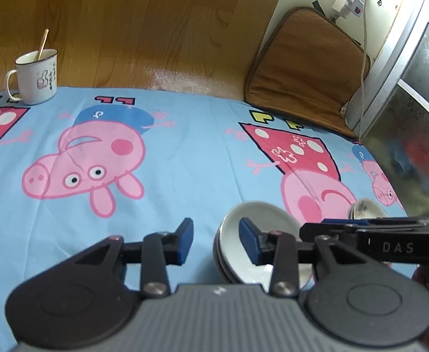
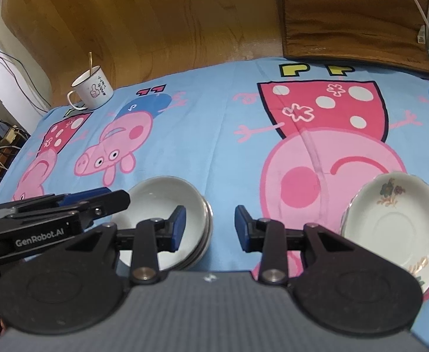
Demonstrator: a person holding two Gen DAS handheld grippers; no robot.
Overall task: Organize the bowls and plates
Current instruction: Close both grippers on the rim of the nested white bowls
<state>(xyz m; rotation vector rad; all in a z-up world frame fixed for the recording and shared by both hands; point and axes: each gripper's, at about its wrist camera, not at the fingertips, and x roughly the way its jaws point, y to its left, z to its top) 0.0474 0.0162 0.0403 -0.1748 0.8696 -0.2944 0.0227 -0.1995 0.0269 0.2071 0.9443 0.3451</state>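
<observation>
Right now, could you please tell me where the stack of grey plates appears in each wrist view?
Left wrist: the stack of grey plates sits lower centre-right, behind the right fingertip.
Right wrist: lower centre-left, behind the left fingertip.
Shared landmark: the white mug with a spoon, far left on the cartoon cloth.

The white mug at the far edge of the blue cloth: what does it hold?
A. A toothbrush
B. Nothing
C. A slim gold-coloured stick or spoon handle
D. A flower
C: a thin gold-coloured handle leans out of the white mug, seen in both wrist views.
</observation>
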